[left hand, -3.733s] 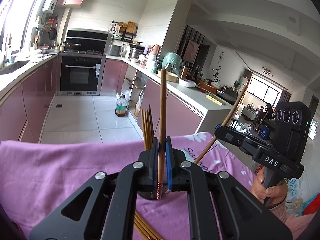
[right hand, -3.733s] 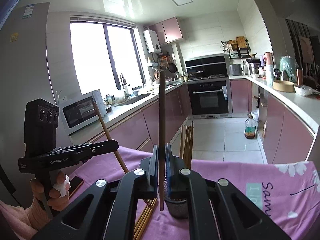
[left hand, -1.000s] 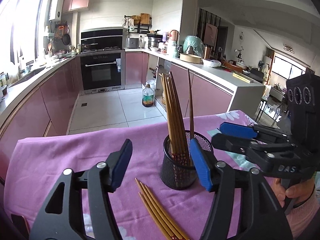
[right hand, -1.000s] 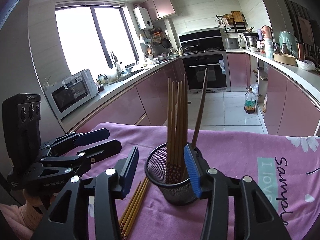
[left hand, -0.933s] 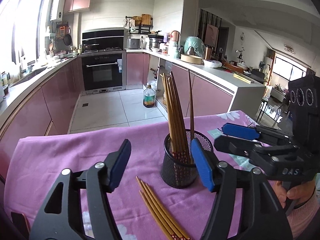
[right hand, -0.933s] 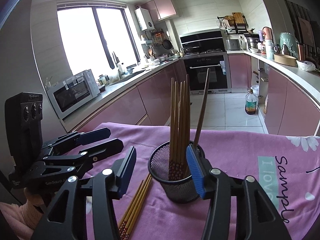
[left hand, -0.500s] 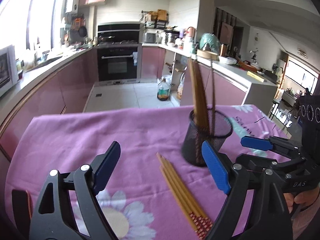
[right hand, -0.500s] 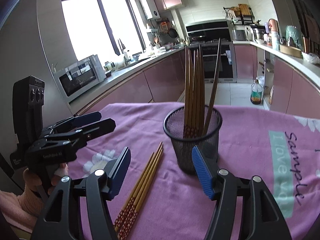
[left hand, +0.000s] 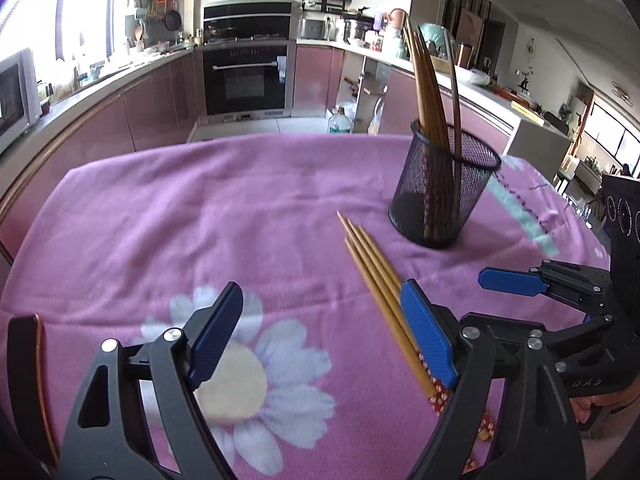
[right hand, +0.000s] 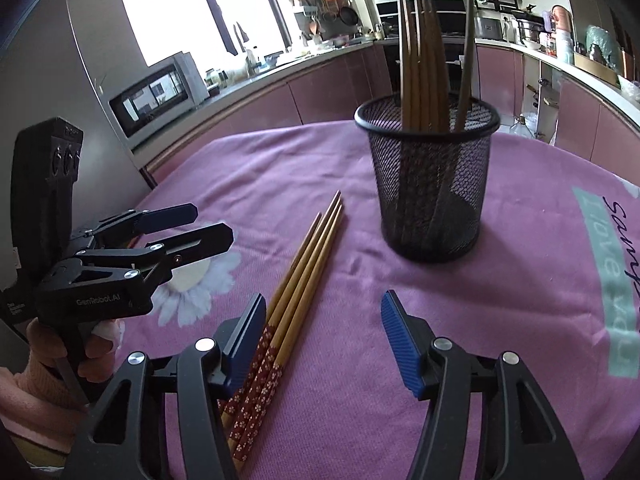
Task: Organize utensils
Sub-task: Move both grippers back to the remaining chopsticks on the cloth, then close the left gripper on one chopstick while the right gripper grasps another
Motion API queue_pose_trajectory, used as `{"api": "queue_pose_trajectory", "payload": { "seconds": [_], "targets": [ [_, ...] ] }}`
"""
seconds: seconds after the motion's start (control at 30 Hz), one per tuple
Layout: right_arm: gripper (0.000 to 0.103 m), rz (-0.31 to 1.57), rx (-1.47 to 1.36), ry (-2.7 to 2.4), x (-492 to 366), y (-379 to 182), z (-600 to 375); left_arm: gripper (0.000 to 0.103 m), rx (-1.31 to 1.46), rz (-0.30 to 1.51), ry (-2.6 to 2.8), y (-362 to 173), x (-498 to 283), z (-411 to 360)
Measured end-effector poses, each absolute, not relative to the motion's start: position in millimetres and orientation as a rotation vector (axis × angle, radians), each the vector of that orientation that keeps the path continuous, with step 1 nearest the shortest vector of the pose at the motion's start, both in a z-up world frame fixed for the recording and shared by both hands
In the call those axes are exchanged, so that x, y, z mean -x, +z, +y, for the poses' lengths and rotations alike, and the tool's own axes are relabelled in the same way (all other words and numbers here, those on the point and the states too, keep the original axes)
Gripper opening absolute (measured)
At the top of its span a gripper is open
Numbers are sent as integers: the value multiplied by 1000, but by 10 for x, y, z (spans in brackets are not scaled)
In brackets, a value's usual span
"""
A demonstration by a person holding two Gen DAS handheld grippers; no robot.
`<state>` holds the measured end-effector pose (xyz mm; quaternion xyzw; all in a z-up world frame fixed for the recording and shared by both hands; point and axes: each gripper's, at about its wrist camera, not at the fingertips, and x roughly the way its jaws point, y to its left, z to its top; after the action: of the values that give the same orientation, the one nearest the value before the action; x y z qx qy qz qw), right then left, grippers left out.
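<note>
Chopsticks (right hand: 304, 264): 4 lay flat on the desk (left hand: 200, 220), bundled side by side just beside the cup (right hand: 432, 184), patterned ends toward the grippers for an easy pick.
Cup: upright, holding several chopsticks tips up.
Left gripper (left hand: 320, 336): empty, jaws wide apart, low above the cloth.
Right gripper (right hand: 324, 340): empty, jaws spread, left pad beside the bundle.

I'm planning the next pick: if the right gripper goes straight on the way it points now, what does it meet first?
Probably the purple cloth: the open right gripper points down at a bare patch between the loose chopsticks and the mesh cup. Depth is unclear.
</note>
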<state>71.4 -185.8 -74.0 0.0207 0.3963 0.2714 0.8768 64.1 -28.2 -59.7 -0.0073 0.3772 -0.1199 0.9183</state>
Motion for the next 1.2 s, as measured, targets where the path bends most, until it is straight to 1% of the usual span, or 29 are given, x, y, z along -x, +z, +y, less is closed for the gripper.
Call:
{"api": "queue_pose_trajectory", "payload": {
  "seconds": [0.43,0.63,0.77,1.07,1.13,1.2],
  "targets": [
    [48,870,34,519,-664,-895,-1686,79,-6,845,-277,-875,-560,-372],
    [46,871,74,499,-650,-907,-1667,78,-17,859,-292,-905,-562,-417],
    [43,879,61,487,-668,-902,-1723,78,-37,871,-303,-943,-571,-478],
    [42,888,17,493,-697,-915,-1844,77,-69,901,-320,-1020,-636,-586],
    [42,887,17,493,-690,-917,-1844,75,-71,902,-319,-1026,-640,-578],
    [42,887,20,495,-687,-919,-1844,68,-83,903,-324,-1024,-634,-576]
  ]
}}
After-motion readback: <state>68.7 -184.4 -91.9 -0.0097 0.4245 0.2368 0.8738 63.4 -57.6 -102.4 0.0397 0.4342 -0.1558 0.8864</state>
